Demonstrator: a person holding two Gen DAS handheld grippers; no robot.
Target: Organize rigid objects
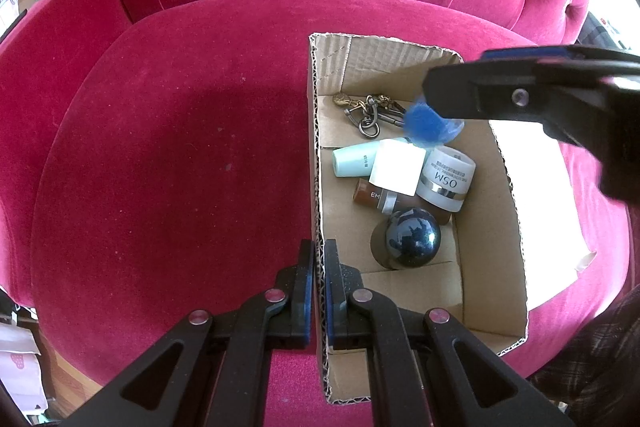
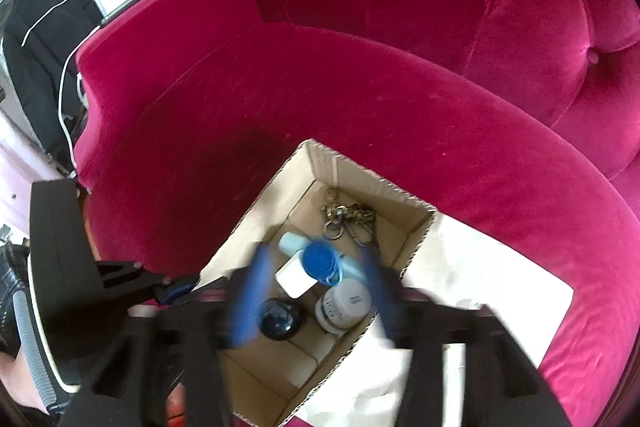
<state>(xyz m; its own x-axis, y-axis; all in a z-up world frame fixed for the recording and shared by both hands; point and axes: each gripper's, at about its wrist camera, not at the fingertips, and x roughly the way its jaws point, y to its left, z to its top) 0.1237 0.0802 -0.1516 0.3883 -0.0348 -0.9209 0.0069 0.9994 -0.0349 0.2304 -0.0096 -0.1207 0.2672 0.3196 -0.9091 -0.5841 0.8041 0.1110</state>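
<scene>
Left gripper: clamped shut on the near wall of the open brown cardboard box, steadying it on the pink velvet chair seat.
Right gripper: jaws spread wide, gripping nothing.
Small blue-capped clear plastic jar: between the open fingers, above the box's contents.
Handling: probably light, stiff, slippery; best gripped across the cap.

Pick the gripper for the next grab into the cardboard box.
Right. The right gripper hangs open over the cardboard box, pads pressing nothing; the left gripper is shut on its wall, likely steadying it.
</scene>
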